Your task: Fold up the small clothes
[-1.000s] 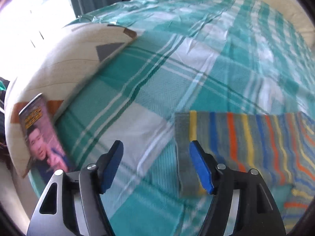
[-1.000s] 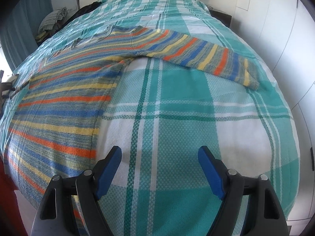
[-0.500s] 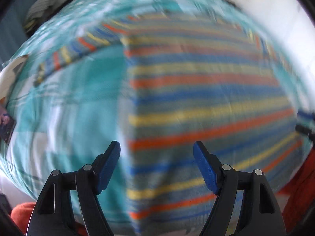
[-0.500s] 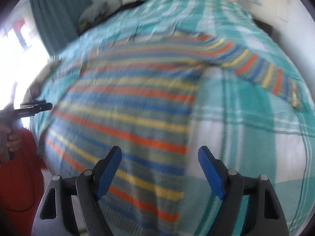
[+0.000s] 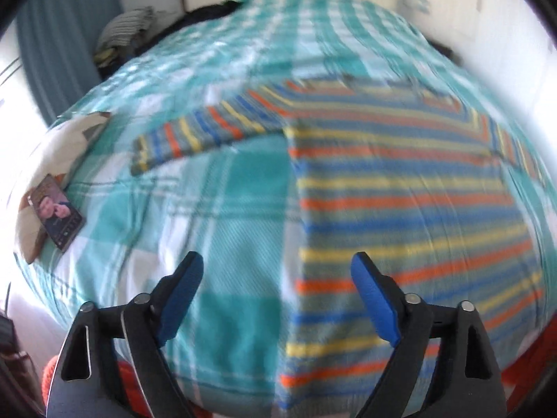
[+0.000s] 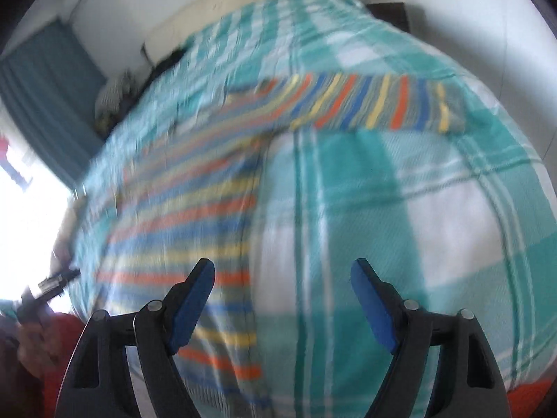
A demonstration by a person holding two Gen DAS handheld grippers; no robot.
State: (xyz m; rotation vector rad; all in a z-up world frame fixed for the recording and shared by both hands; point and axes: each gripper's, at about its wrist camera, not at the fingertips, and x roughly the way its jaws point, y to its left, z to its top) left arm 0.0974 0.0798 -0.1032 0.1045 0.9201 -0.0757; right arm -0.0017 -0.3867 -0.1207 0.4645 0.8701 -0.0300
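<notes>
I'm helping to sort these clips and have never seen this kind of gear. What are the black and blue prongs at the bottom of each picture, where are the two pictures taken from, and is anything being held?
The prongs are two-finger grippers that a person holds, one in each hand. A wide-angle camera on each looks forward along its fingers, so one picture is from the left gripper and the other from the right gripper. The lens makes the bed bulge, and the pictures are blurred. On the teal checked bedspread lies a striped long-sleeved top, spread flat with its sleeves out. A phone lies near the bed's edge. Nothing is held: the left jaws are opening and the right stand open, both above the cloth.
</notes>
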